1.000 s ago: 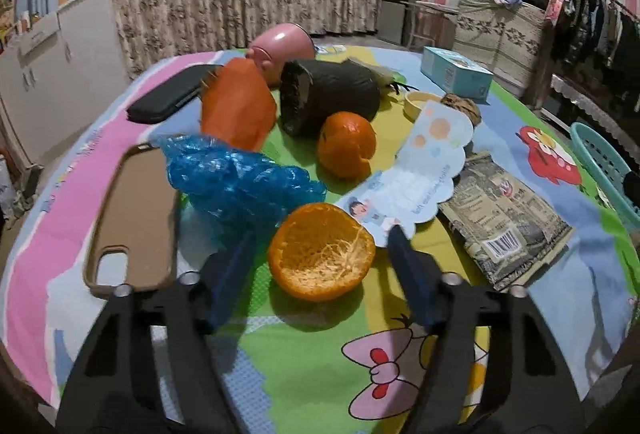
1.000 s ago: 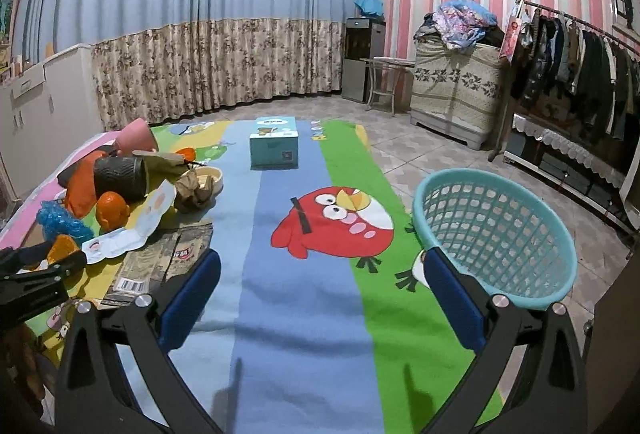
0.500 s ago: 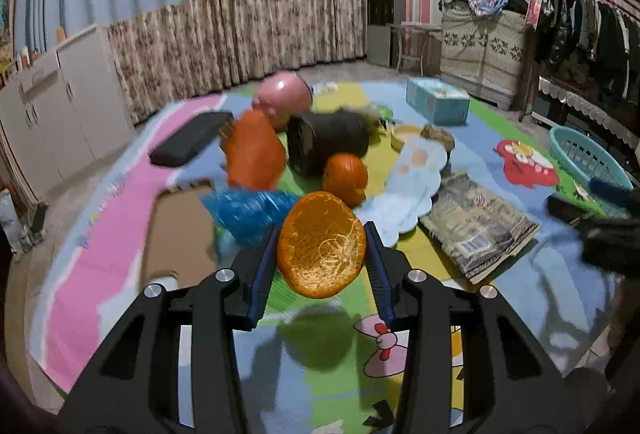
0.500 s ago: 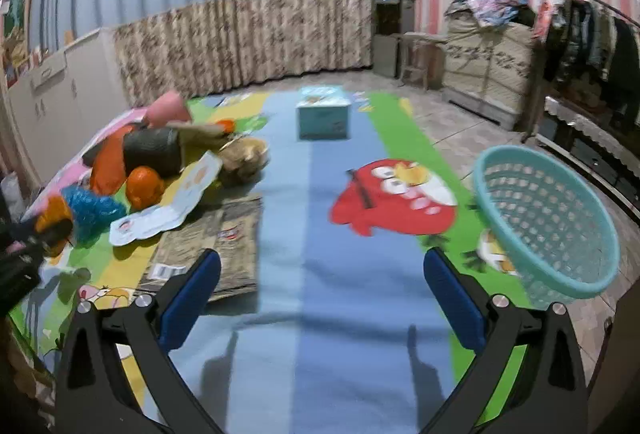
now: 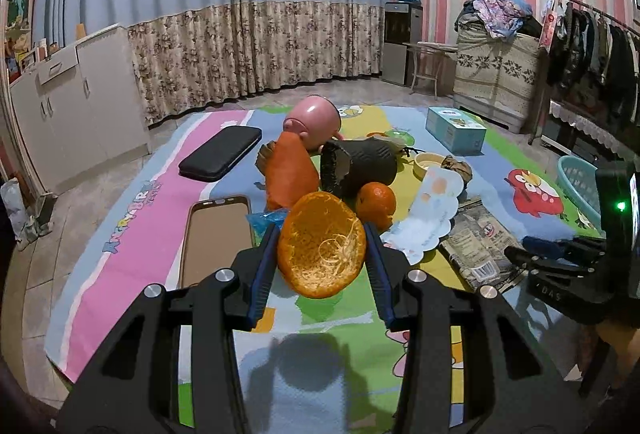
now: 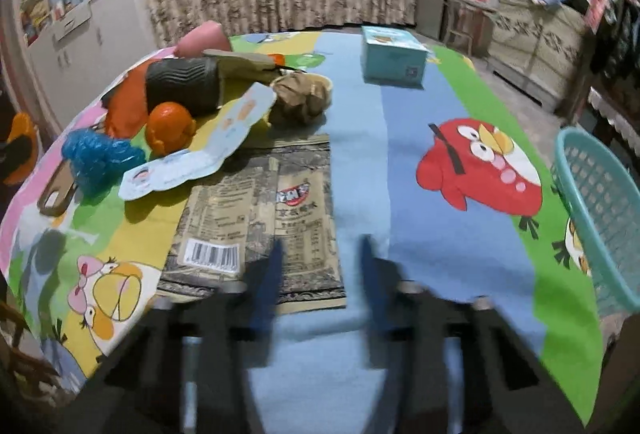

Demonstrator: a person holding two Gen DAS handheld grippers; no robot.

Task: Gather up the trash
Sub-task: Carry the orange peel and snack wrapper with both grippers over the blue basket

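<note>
My left gripper is shut on an empty orange peel half and holds it above the cartoon mat. The peel also shows at the left edge of the right wrist view. My right gripper is blurred, its jaws narrowed but still apart and empty, just over the brown snack wrapper. The teal basket stands at the mat's right edge and also shows in the left wrist view. A whole orange, blue plastic wrap and a white card lie on the mat.
An orange bag, black roll, pink cup, black case, brown phone case, crumpled paper and tissue box sit on the mat. Cabinets stand left, a clothes rack right.
My left gripper closed on the orange peel half and lifted it off the mat. My right gripper swung left and down toward the snack wrapper, and its jaws narrowed.
</note>
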